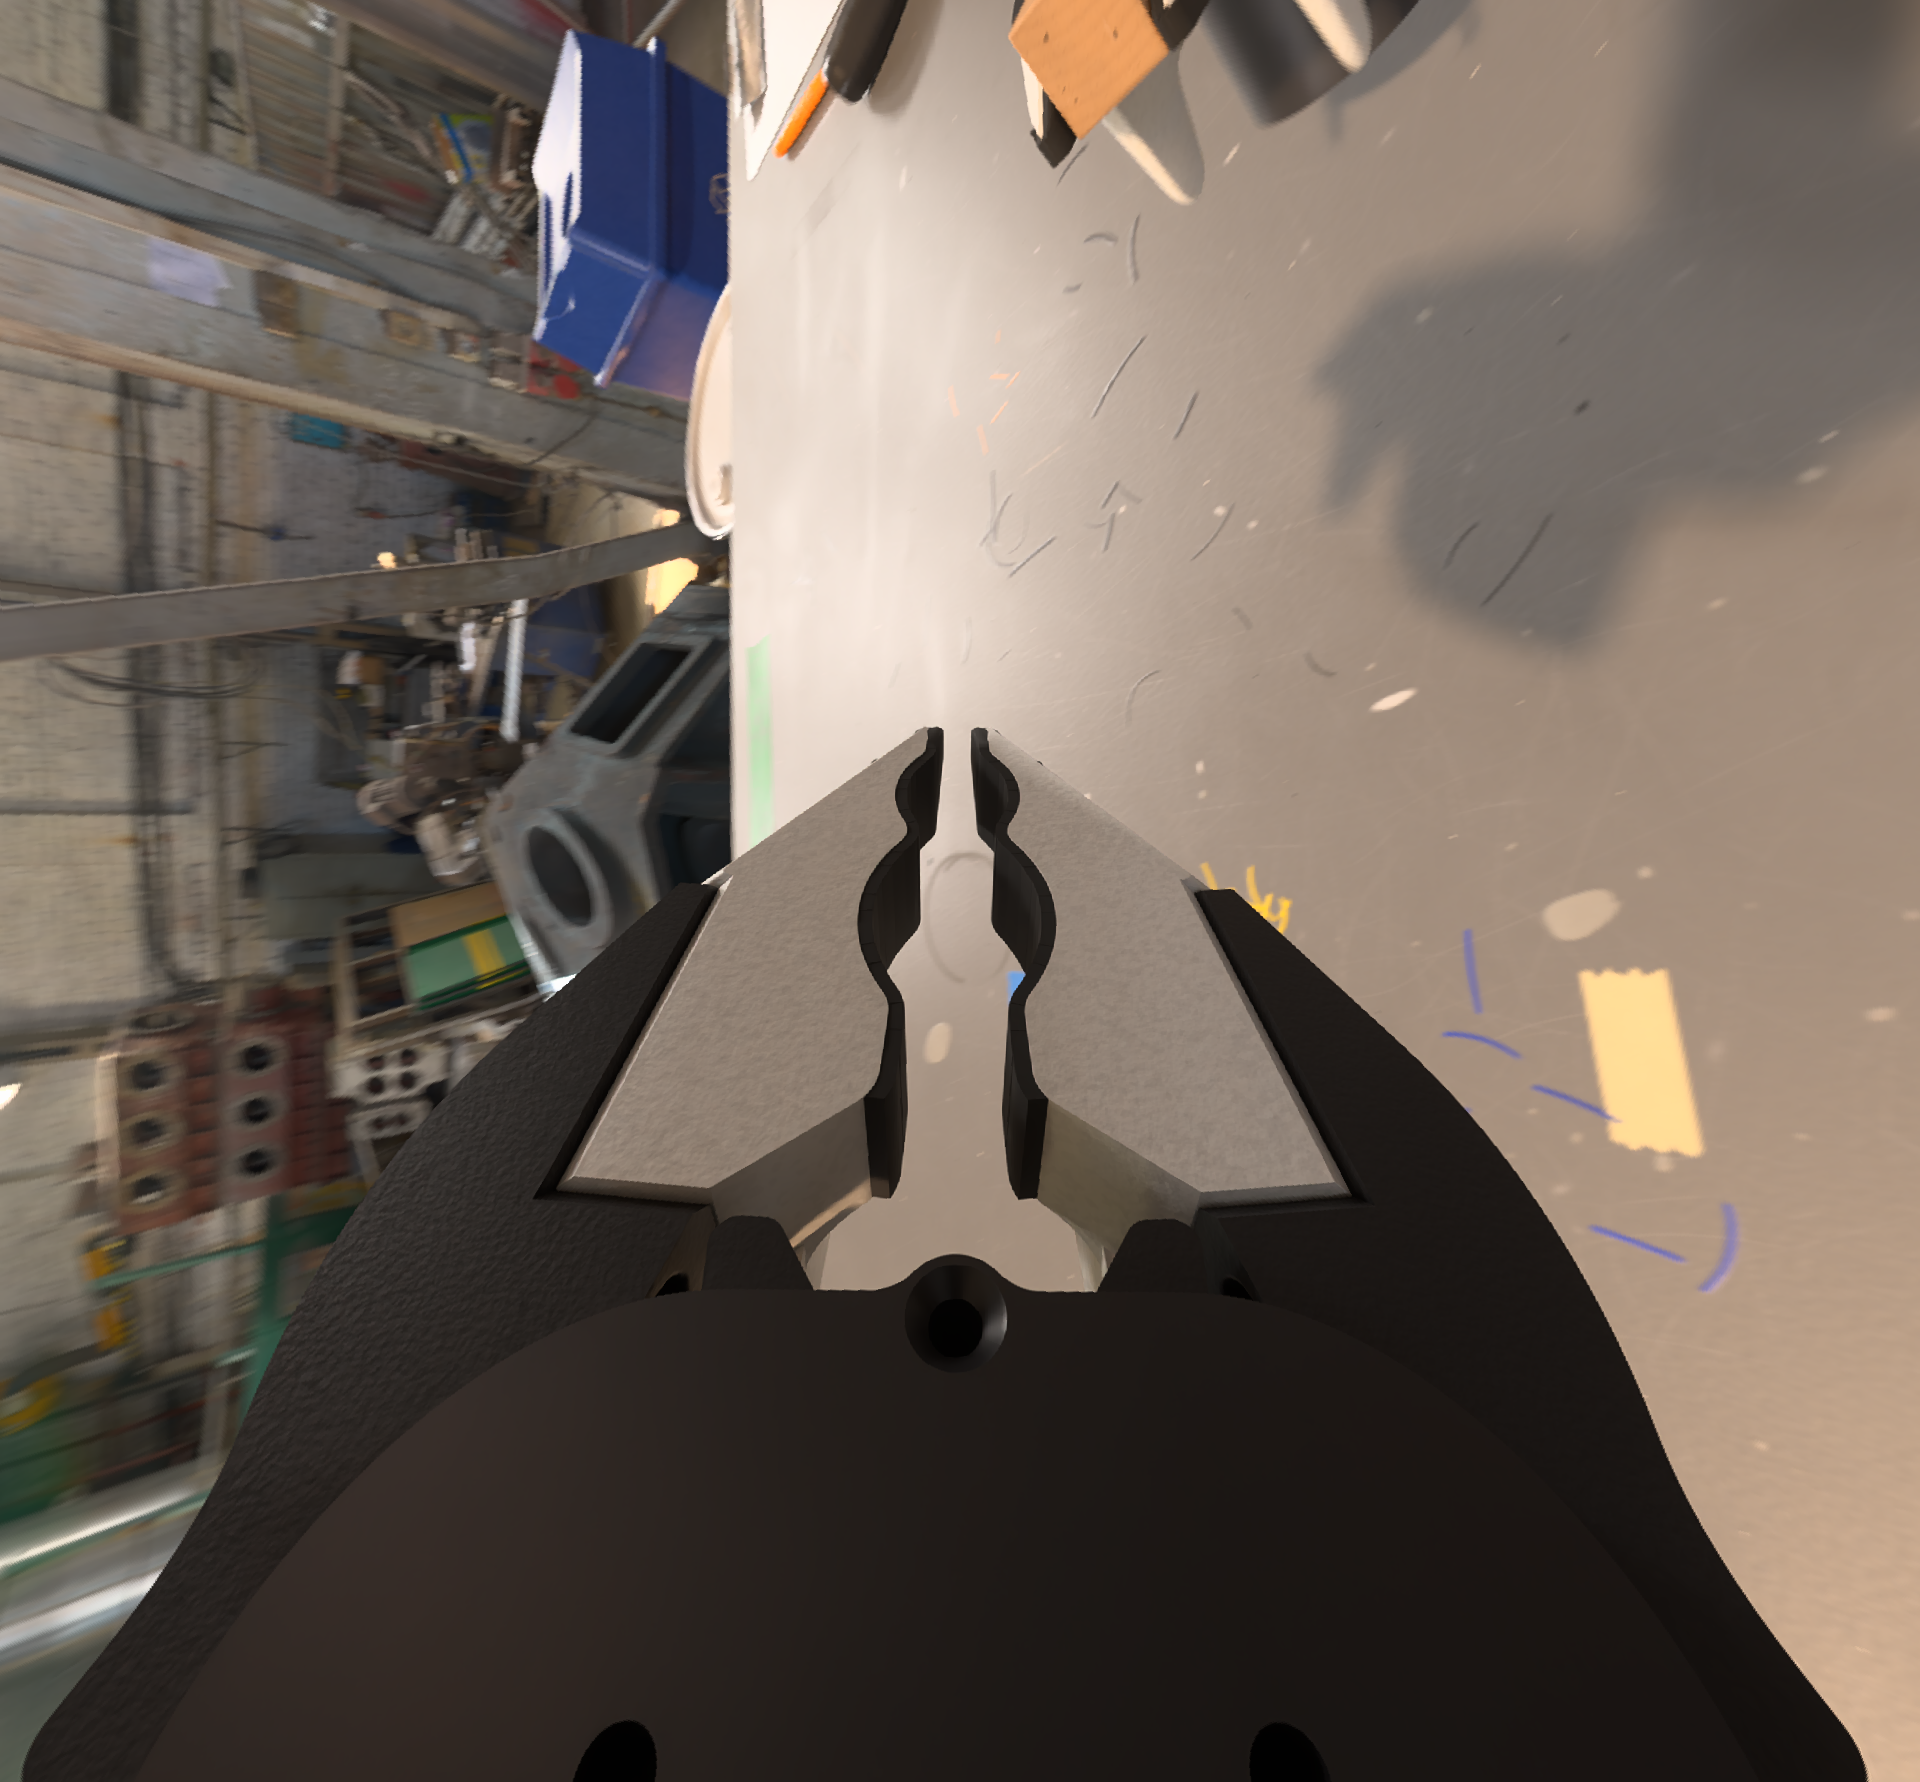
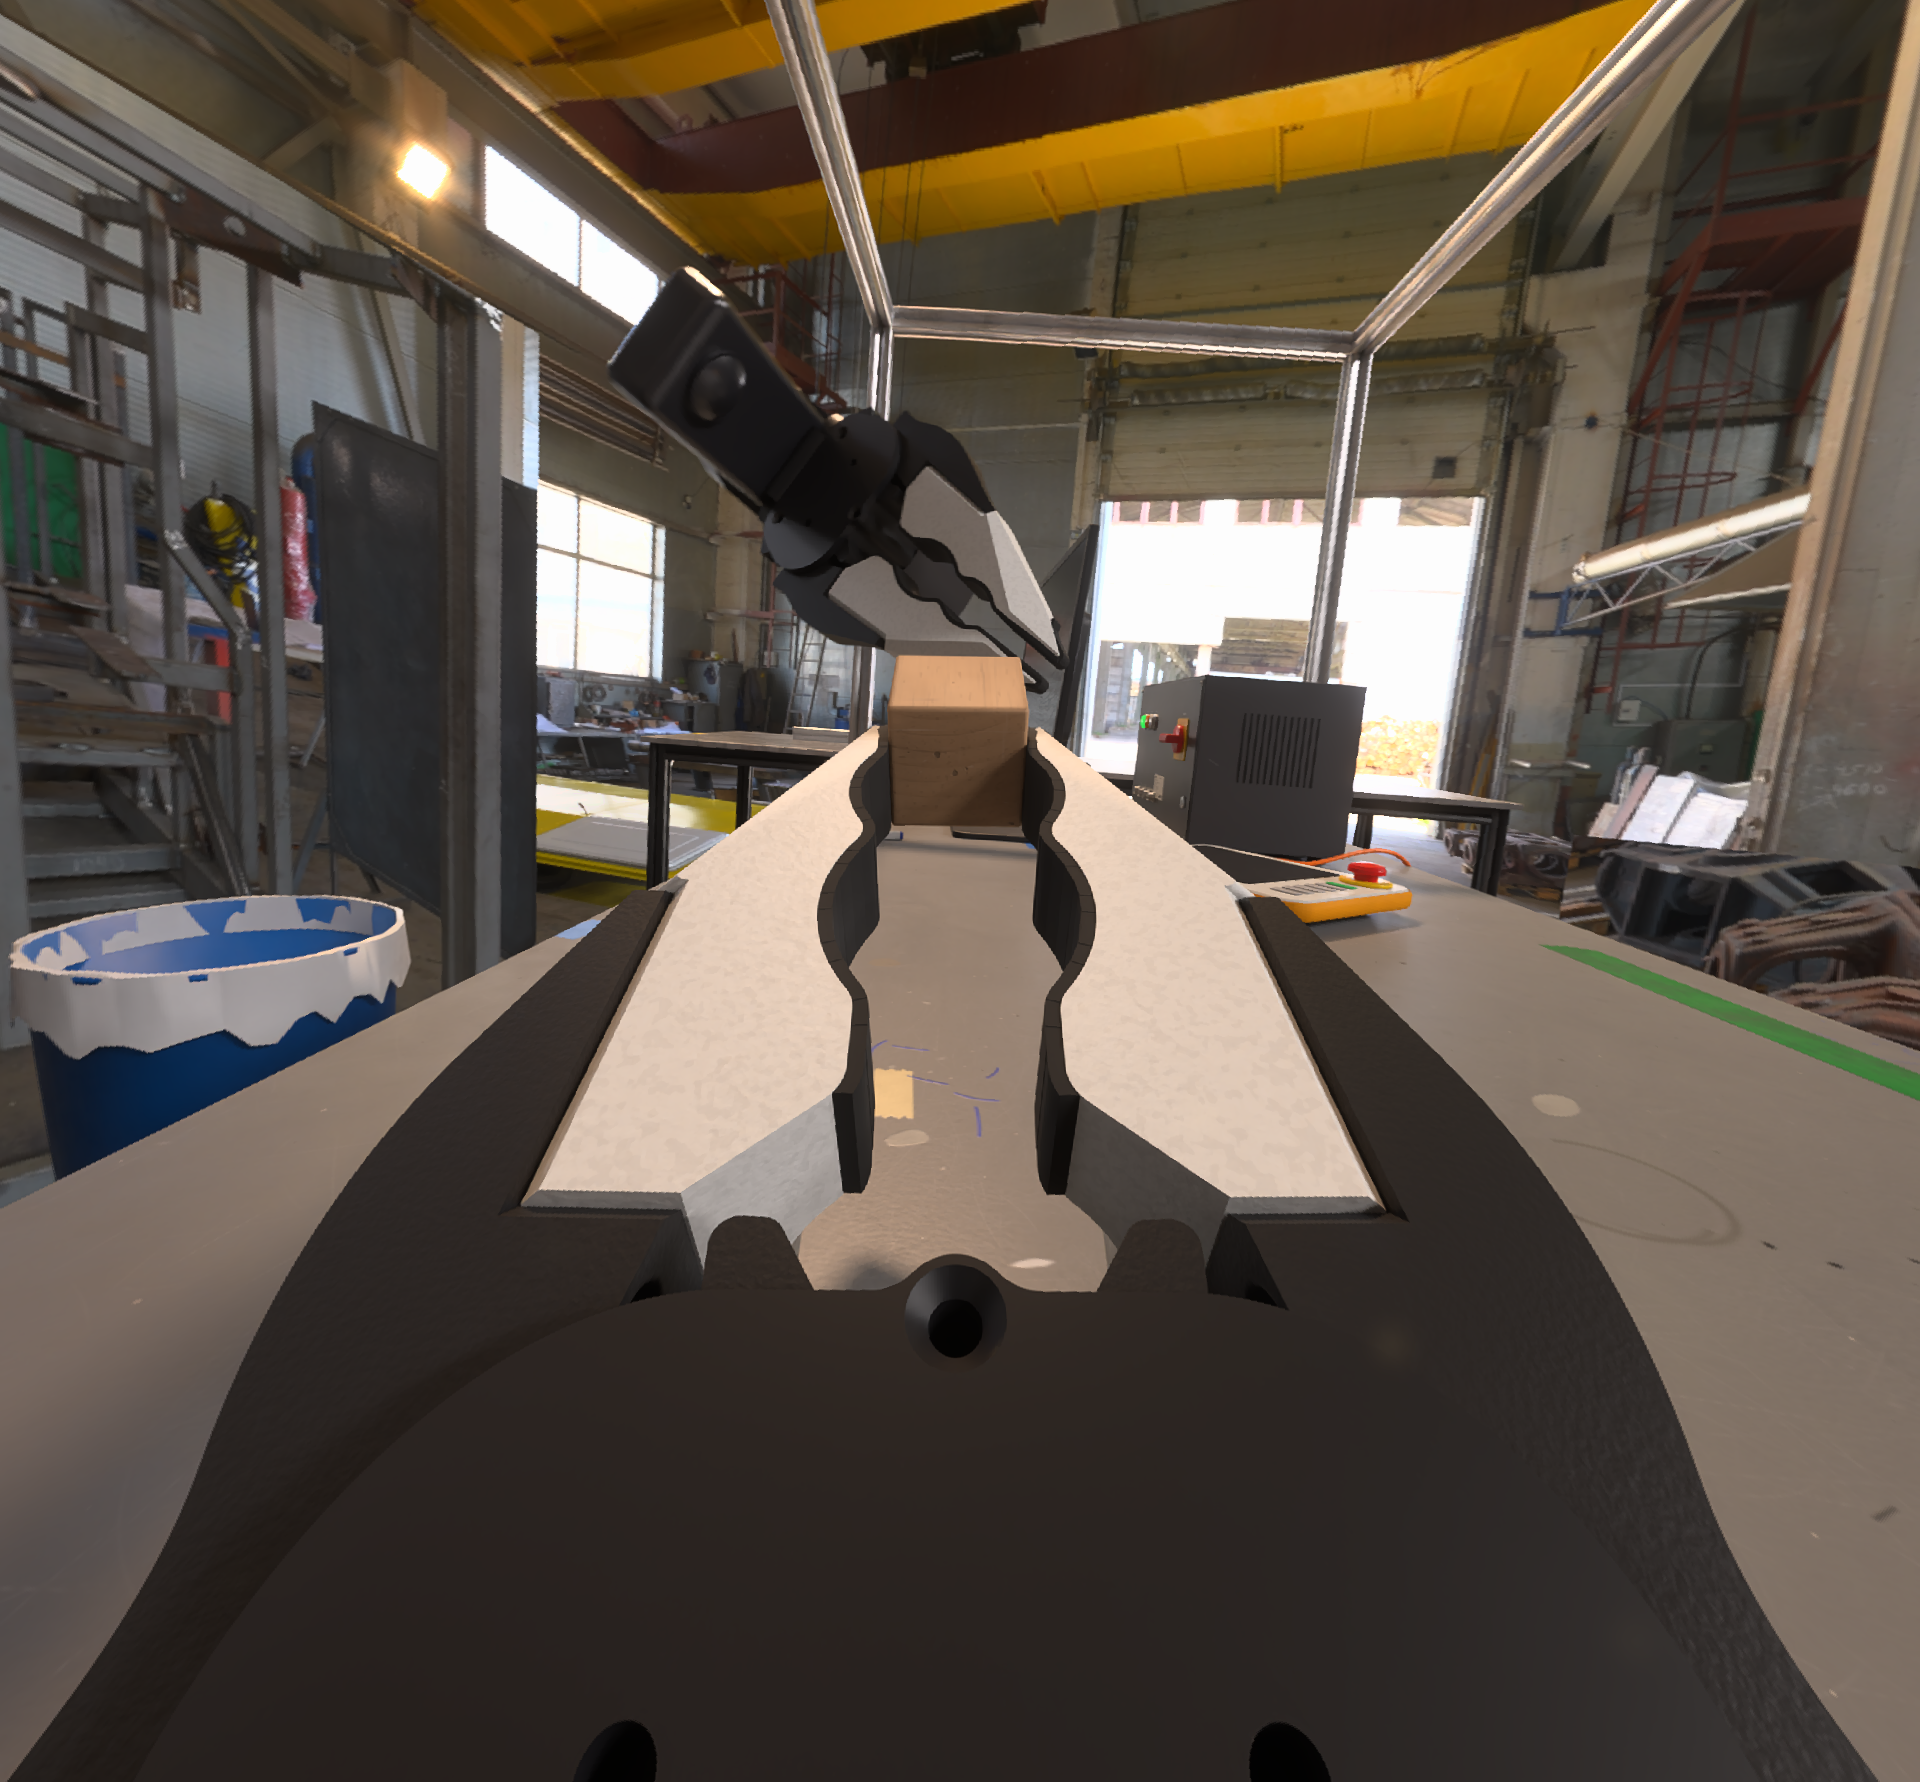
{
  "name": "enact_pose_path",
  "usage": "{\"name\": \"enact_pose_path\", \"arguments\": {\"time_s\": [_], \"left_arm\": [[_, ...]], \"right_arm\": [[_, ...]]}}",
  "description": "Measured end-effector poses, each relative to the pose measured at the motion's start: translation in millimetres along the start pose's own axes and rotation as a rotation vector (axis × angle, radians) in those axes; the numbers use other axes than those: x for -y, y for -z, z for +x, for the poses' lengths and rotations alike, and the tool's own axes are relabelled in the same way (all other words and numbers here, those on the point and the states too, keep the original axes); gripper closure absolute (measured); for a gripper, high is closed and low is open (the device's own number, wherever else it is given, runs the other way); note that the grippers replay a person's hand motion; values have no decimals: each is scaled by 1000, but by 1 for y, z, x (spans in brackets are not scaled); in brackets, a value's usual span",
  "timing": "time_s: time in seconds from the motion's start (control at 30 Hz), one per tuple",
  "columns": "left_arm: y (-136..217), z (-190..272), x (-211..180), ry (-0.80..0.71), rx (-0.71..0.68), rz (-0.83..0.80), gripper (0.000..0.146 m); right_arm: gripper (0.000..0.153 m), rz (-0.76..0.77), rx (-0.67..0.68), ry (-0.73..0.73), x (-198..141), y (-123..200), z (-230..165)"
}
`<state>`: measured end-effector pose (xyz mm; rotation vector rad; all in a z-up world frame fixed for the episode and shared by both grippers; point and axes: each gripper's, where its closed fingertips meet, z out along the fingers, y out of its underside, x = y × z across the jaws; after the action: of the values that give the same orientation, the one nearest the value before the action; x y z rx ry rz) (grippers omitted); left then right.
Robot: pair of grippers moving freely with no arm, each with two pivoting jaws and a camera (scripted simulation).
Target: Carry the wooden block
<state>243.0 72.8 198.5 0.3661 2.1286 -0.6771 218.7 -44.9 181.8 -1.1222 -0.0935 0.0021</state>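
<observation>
Right hand-held gripper (image 2: 956, 766) is clamping the wooden block (image 2: 956, 756) at its fingertips above the desk (image 2: 1558, 1161); the left hand-held gripper (image 1: 954, 740), nearly closed and empty, is hanging just beyond. So shallow a pinch is risking a slip. Contact depth is staying hidden behind the fingers.

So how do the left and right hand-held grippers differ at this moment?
The right hand-held gripper is shut on the light-brown wooden block, fingertips on opposite faces; the left hand-held gripper holds nothing, its tips nearly together.

The right one lies low and roughly level along the grey scuffed table; the left one is tilted, nose down, above the block.

Both have the same black bodies and pale scalloped fingers.
</observation>
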Motion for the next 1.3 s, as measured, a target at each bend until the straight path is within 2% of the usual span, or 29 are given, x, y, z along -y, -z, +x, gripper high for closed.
{"name": "enact_pose_path", "arguments": {"time_s": [0.53,0.77,0.97,1.2,1.3], "left_arm": [[13,20,1,256,-362,128,139],[13,24,11,474,-513,268,134],[5,26,16,544,-515,268,124],[-4,24,14,622,-485,216,127],[-6,23,14,581,-442,193,127]], "right_arm": [[129,-47,69,47,-10,-6,-15],[129,-48,91,52,-10,-8,-18],[129,-47,84,61,-10,-8,-18],[129,-49,59,77,-10,-8,-14],[129,-43,50,80,-9,-9,-13]]}}
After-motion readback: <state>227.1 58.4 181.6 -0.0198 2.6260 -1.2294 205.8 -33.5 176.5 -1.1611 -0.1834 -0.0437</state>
